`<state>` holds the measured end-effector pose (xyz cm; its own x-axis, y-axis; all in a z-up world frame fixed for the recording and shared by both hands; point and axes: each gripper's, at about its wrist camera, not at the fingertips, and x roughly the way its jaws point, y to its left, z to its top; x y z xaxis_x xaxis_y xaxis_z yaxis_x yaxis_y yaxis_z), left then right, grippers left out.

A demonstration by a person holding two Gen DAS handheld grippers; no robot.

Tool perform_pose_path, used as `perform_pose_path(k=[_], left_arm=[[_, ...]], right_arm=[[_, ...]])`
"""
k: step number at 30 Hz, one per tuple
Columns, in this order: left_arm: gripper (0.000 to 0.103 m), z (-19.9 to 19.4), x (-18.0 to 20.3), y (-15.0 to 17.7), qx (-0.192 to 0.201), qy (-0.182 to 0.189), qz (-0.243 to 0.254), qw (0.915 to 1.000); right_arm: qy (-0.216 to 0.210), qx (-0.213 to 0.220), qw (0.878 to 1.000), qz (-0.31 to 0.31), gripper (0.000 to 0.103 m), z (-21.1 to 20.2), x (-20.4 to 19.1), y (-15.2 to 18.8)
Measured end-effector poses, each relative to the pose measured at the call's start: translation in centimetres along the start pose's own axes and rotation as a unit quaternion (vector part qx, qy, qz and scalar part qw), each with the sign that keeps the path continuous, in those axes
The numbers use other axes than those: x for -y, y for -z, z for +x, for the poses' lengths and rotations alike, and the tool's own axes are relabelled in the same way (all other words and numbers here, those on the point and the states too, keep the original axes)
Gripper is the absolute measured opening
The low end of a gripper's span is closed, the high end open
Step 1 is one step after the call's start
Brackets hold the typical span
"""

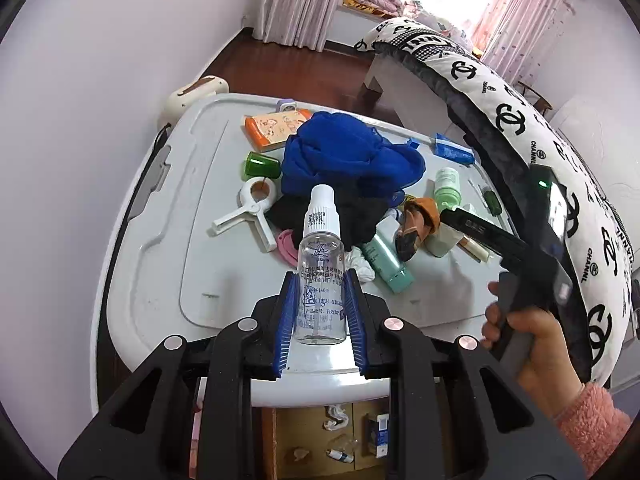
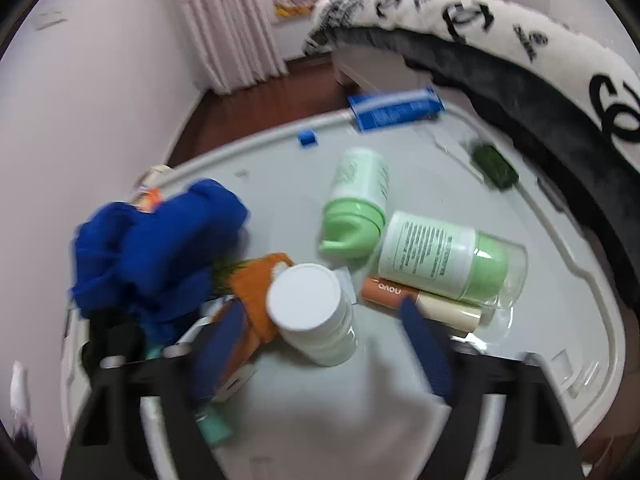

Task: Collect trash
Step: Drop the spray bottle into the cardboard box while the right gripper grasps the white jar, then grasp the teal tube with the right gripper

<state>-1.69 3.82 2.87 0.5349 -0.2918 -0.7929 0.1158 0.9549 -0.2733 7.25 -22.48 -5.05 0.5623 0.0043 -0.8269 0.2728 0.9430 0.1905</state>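
Clear spray bottle (image 1: 320,280) clamped in left tool (image 1: 320,280), beyond lid edge (image 1: 320,384)

A bed (image 1: 520,92) under a logo-printed white quilt (image 1: 568,152) stands beside the worktop (image 1: 160,264), with pale pleated curtains (image 1: 296,0), dark wooden floor (image 1: 288,68) and plain wall (image 1: 80,80) behind.

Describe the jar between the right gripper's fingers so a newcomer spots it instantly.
On the white bin lid, find the blue cloth; just right of it stands the white-capped jar, inside the open right gripper. It alone stands upright with a flat white cap.
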Motion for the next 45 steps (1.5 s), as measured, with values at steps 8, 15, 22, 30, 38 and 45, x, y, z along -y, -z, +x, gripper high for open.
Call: perform_pose_path(k=[8, 15, 22, 30, 38, 45], left_arm=[[0.024, 0.1, 1.6, 0.7, -0.004, 0.010, 0.028, 0.9995], [0.024, 0.6, 5.5, 4.5, -0.070, 0.059, 0.091, 0.9916], [0.024, 4.8, 11.2, 13.7, -0.209, 0.072, 0.200, 0.9546], [0.062, 12.0, 12.0, 21.8, -0.363, 0.032, 0.233, 0.9016], [0.082, 6.9, 9.0, 12.4, -0.203, 0.043, 0.156, 0.9658], [0.082, 2.4, -0.3, 2.7, -0.039, -0.081, 0.016, 0.9958]], right_arm=[[-0.017, 0.008, 1.000, -0.008, 0.043, -3.2, 1.5, 1.0], [-0.059, -0.007, 0.997, -0.051, 0.043, -10.3, 4.3, 4.8], [-0.062, -0.089, 0.992, -0.059, 0.043, -12.8, 9.4, 12.8], [-0.026, -0.131, 0.991, 0.016, 0.079, -9.0, 14.5, 17.0], [-0.050, -0.073, 0.996, 0.008, 0.081, -10.4, 14.0, 15.8], [-0.119, -0.046, 0.990, -0.055, 0.082, -10.5, 8.0, 14.0]])
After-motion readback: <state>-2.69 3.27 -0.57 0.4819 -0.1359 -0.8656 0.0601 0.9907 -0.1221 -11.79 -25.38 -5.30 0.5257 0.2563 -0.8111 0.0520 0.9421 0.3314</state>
